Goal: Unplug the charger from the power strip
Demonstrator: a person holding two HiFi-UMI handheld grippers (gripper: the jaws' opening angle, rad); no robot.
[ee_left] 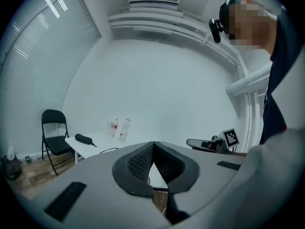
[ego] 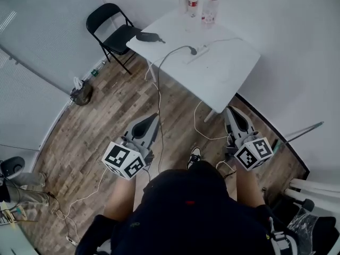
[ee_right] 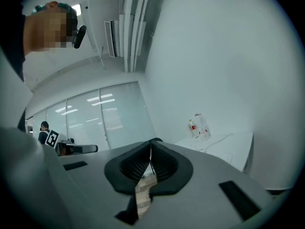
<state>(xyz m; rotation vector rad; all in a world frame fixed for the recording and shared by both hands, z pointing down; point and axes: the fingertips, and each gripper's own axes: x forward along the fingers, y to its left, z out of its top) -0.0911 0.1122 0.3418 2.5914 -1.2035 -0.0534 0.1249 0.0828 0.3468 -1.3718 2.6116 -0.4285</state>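
Left gripper (ego: 151, 120) and right gripper (ego: 232, 113) both clenched, nothing between. Power strip (ego: 202, 53) with charger (ego: 193, 50) at its end lies on table (ego: 228, 76), twelve o'clock, well apart.

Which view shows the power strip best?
Head view: the power strip lies fully visible on the white table, black charger on it. Both gripper views show the distant table and cable, but the strip itself can't be made out.
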